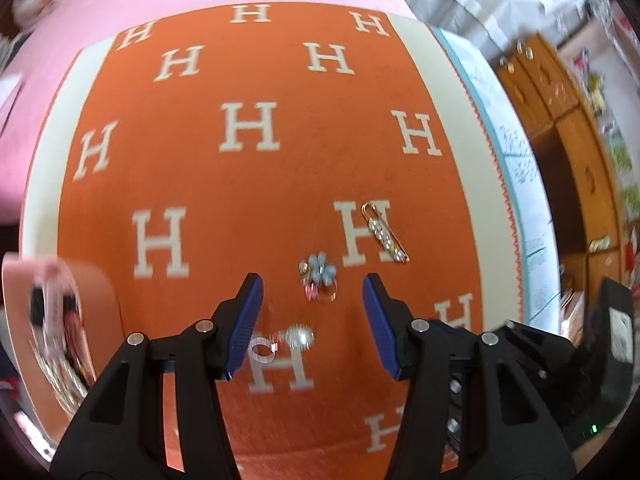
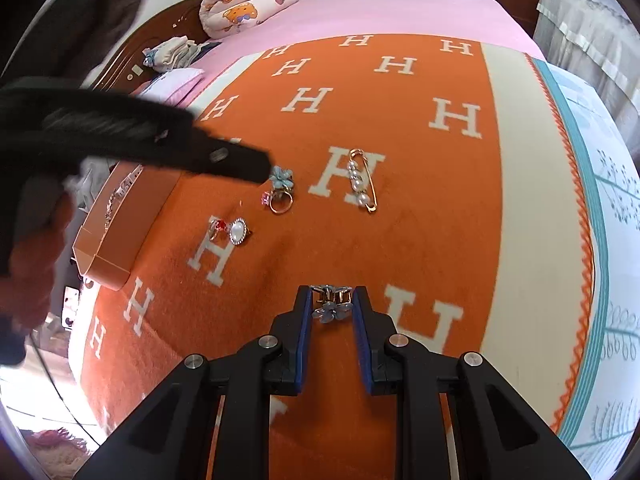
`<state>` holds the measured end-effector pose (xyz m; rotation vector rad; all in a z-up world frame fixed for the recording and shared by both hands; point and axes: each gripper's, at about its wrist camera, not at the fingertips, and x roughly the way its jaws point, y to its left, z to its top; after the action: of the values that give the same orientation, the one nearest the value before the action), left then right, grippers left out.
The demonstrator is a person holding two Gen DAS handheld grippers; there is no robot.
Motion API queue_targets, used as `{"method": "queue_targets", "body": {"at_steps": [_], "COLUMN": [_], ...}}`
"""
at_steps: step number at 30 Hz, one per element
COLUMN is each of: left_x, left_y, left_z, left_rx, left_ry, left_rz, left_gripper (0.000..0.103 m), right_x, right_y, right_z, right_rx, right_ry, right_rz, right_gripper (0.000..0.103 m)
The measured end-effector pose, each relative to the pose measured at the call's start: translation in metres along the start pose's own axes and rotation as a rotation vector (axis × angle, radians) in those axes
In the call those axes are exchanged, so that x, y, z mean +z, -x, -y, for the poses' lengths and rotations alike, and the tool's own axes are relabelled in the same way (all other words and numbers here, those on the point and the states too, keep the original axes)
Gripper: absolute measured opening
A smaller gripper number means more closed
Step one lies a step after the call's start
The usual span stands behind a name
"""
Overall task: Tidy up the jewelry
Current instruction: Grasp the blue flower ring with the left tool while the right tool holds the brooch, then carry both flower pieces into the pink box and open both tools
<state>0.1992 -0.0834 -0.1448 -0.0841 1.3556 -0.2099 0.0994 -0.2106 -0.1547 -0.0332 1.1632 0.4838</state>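
Barely begun — the right gripper (image 2: 331, 300) pinches a small blue flower clip (image 2: 331, 307); the left gripper (image 1: 312, 296) gapes empty above rings, pearl pin (image 1: 385, 233) still loose beside the orange cardboard box (image 2: 120, 224).

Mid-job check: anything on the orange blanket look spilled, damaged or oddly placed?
Nothing looks damaged. Pieces lie loose on the orange H-patterned blanket: gold pearl pin, blue flower ring, oval white brooch. The right gripper grips a blue flower clip.

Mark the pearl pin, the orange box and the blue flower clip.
pearl pin (image 2: 362, 184), right wrist view, on its pearls
orange box (image 2: 120, 220), right wrist view, on its side wall
blue flower clip (image 2: 331, 312), right wrist view, on its flower
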Motion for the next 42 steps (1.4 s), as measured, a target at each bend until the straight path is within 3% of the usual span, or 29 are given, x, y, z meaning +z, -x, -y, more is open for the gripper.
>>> {"method": "queue_targets", "body": {"at_steps": [3,6,8,14,18,22,27,36,42], "left_x": [0.011,0.018,0.022,0.029,0.034,0.036,0.039,0.028,-0.008], "left_y": [-0.014,-0.029,-0.036,-0.046,-0.05,-0.052,-0.048,0.008,0.058], "left_z": [0.005,0.006,0.007,0.01,0.014,0.017,0.021,0.014,-0.028], "left_rx": [0.014,0.022,0.027,0.044,0.084,0.103,0.082,0.039,0.03], "left_ry": [-0.031,-0.026,-0.021,-0.021,-0.026,-0.025,0.001,0.038,0.111], "left_rz": [-0.055,-0.121,-0.15,-0.185,-0.205,-0.217,-0.19,-0.076,-0.003], "left_gripper": [0.047,0.036,0.033,0.029,0.02,0.019,0.015,0.015,0.015], "right_x": [-0.005,-0.01,-0.011,-0.01,-0.009,-0.008,-0.007,-0.006,-0.006], "right_y": [0.003,0.007,0.008,0.007,0.007,0.007,0.007,0.007,0.009], "right_z": [0.005,0.009,0.011,0.013,0.014,0.016,0.016,0.014,-0.001], "right_rx": [0.007,0.016,0.022,0.029,0.037,0.045,0.042,0.026,0.033], "right_ry": [-0.017,-0.038,-0.049,-0.057,-0.066,-0.08,-0.082,-0.098,-0.107], "right_rz": [0.006,0.015,0.019,0.026,0.028,0.031,0.029,0.007,-0.018], "right_gripper": [0.02,0.02,0.02,0.02,0.02,0.02,0.02,0.02,0.02]}}
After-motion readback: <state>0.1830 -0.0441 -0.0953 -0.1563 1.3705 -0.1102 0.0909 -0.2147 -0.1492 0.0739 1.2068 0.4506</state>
